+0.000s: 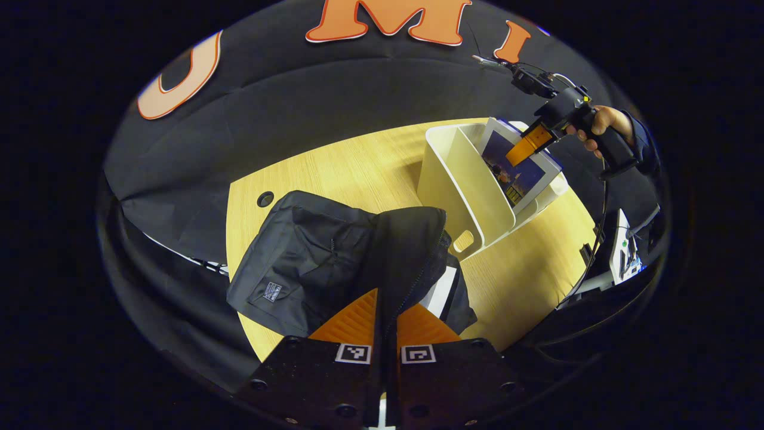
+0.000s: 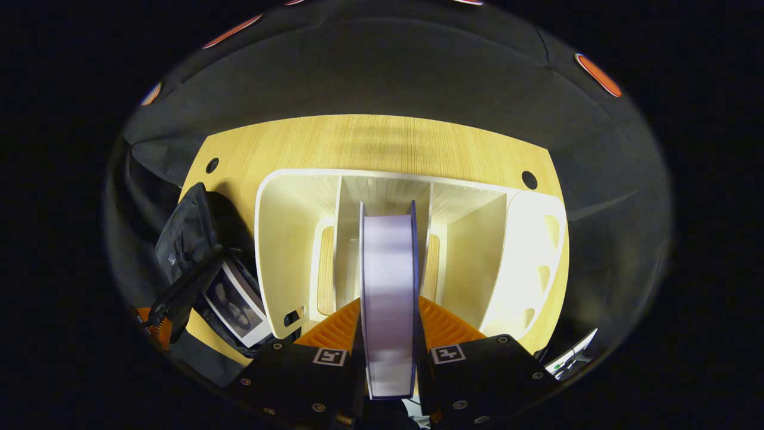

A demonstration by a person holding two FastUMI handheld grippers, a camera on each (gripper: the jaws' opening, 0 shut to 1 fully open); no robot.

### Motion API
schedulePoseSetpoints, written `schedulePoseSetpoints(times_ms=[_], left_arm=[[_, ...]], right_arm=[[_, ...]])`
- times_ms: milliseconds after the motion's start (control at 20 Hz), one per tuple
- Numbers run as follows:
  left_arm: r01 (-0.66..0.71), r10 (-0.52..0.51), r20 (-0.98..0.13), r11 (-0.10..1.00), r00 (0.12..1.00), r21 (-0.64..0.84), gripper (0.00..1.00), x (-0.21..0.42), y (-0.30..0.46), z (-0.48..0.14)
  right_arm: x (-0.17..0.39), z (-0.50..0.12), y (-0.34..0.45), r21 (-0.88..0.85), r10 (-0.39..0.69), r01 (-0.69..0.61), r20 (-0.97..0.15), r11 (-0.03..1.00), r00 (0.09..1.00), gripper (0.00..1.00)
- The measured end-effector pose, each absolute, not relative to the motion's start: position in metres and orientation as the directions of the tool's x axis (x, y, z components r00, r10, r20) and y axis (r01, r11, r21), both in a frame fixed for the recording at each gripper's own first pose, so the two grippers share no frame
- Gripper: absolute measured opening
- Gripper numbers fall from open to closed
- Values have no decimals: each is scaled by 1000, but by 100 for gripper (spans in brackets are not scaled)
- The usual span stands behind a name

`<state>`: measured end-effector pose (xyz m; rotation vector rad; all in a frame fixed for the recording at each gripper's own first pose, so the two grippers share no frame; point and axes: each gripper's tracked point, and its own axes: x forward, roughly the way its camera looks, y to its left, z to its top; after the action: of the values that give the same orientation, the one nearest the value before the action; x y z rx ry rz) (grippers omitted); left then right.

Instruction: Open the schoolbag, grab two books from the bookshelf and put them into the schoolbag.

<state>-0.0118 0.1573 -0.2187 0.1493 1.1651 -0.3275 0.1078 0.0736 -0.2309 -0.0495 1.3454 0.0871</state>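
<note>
Fingers of the left gripper (image 1: pixel 387 319) stand nearly together at the bottom of the left gripper view, pinching a raised fold of the black schoolbag (image 1: pixel 310 263) along its zipper edge, so both press on the fabric. The schoolbag lies on the near left part of the wooden table (image 1: pixel 358 167), its flap lifted toward the camera, and a white-edged book (image 1: pixel 441 292) shows in the opening just right of the fingers. Farther right on the table stands the white bookshelf (image 1: pixel 465 185), with a second book (image 1: pixel 519 173) leaning in its far compartment. Above that book a hand (image 1: pixel 603 122) holds the right gripper (image 1: pixel 528 146), whose fingers reach down onto the book's top edge.

In the right gripper view, the right gripper (image 2: pixel 388 334) is clamped on that book (image 2: pixel 388 286), seen edge-on: pale page block between two dark covers, one finger on each cover. The book stands upright in the middle compartment of the bookshelf (image 2: pixel 286 239), between two dividers. The table (image 2: pixel 382 143) stretches beyond the shelf to the far wall. To the left of the shelf the schoolbag (image 2: pixel 191 239) lies open, the first book (image 2: pixel 236 304) showing a photo cover inside it, with the left gripper (image 2: pixel 156 322) at its near edge.
</note>
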Motion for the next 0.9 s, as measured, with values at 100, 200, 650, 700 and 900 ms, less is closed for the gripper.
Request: schedulePoseSetpoints(times_ms=[100,200,650,700,900], left_arm=[[332,-178,-918,942,355,-55,5,-13,157,-218],[333,-181,-917,941,357,-56,5,-12,158,-218],[378,-192,-914,924,358,-46,5,-14,161,-218],[382,-193,-913,923,359,-45,5,-13,162,-218],[398,-197,-912,916,360,-41,5,-13,166,-215]], right_arm=[[104,-222,72,22,41,-86,-972,996,230,36],[99,-209,70,50,65,-68,-969,996,240,35],[68,-125,52,161,148,6,-923,987,356,35],[63,-114,49,174,157,12,-915,985,371,34],[39,-72,48,261,219,36,-870,965,442,34]])
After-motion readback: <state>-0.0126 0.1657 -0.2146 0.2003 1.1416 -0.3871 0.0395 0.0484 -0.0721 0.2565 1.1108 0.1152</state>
